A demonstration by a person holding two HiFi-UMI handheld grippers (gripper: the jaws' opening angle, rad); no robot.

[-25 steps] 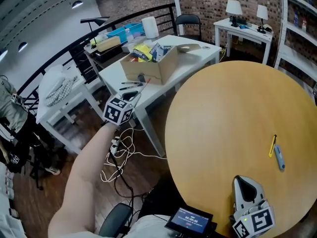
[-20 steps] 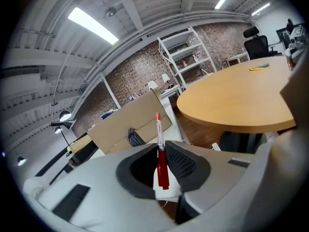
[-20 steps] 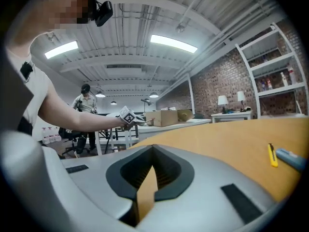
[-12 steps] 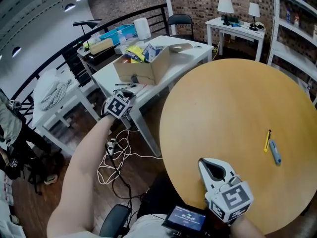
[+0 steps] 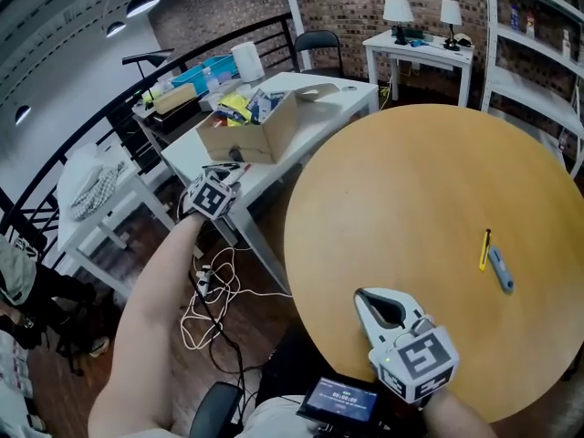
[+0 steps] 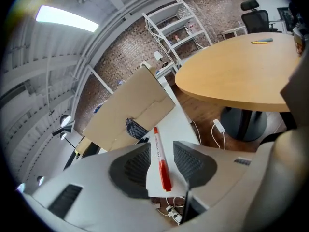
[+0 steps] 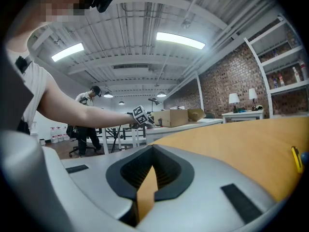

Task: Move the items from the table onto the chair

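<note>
My left gripper [image 5: 224, 173] reaches over the white table [image 5: 306, 121], just in front of a cardboard box [image 5: 246, 128]. In the left gripper view its jaws are opening around a red marker [image 6: 161, 159]. The marker lies on the white table [image 6: 181, 124], and the pads stand clear of it on both sides. My right gripper [image 5: 367, 297] rests shut and empty on the round wooden table [image 5: 411, 190] near its front edge. A yellow pen [image 5: 484, 250] and a blue-grey tool [image 5: 499, 270] lie at that table's right. The yellow pen [image 7: 296, 158] also shows in the right gripper view.
The cardboard box [image 6: 126, 108] holds several packets, and a black meshed thing [image 6: 134, 128] sits at its foot. Cables [image 5: 214, 286] trail on the floor between the tables. A black chair [image 5: 319, 46], a small lamp table [image 5: 420, 48] and shelves [image 5: 538, 53] stand behind.
My right gripper has moved left along the round table's front edge. The left gripper has stayed at the white table's edge by the box.
</note>
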